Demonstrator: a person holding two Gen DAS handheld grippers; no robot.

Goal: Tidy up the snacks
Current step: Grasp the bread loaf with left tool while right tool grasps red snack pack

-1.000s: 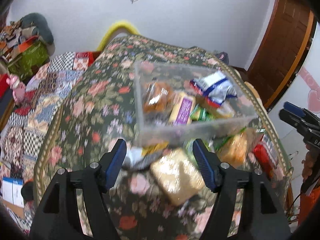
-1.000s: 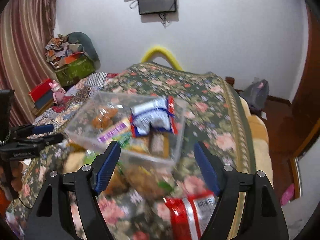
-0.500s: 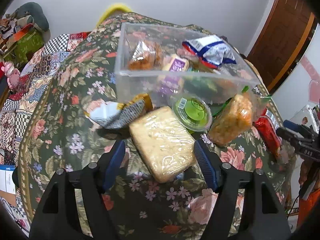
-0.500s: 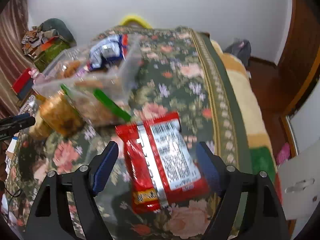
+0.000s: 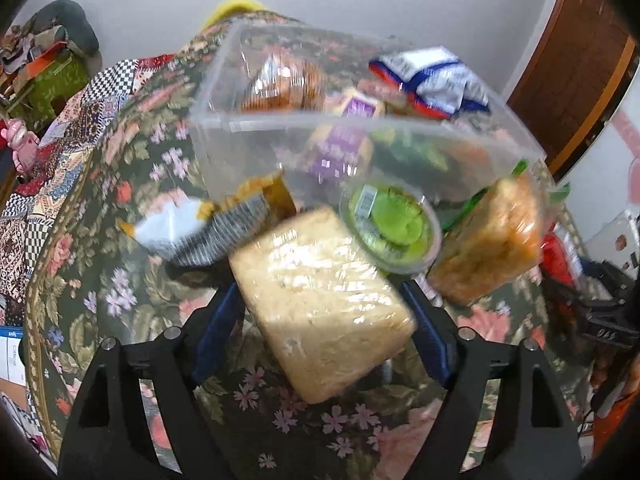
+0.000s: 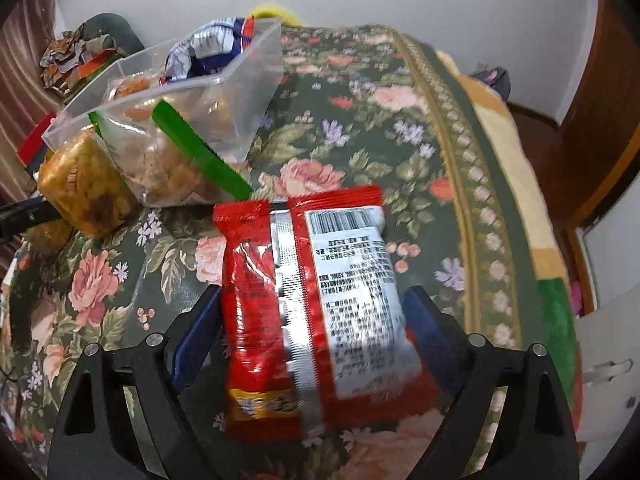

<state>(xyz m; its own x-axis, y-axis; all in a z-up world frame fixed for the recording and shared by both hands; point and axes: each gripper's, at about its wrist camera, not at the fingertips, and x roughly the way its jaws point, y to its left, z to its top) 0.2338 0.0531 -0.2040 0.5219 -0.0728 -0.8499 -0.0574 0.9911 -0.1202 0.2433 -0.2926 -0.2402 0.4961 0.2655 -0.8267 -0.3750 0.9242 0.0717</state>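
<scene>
A clear plastic bin (image 5: 240, 120) on the floral cloth holds several snacks, also in the right wrist view (image 6: 256, 64). My left gripper (image 5: 320, 312) is open, its jaws on either side of a pale wrapped rice-cake block (image 5: 320, 304). A green-lidded cup (image 5: 394, 226), an orange wrapped block (image 5: 488, 240) and a white-striped bag (image 5: 200, 232) lie by the bin. My right gripper (image 6: 312, 312) is open around a red snack packet (image 6: 312, 304), back side up. A zip bag with a green seal (image 6: 168, 160) lies beyond it.
The floral cloth (image 6: 360, 120) covers a bed or table whose right edge drops off toward a wooden door (image 6: 600, 120). Patchwork bedding and piled clutter (image 5: 48, 80) lie at the left. A white wall stands behind.
Both grippers have lowered and moved forward. The left one now straddles the rice-cake block, the right one straddles the red packet. Both stay open.
</scene>
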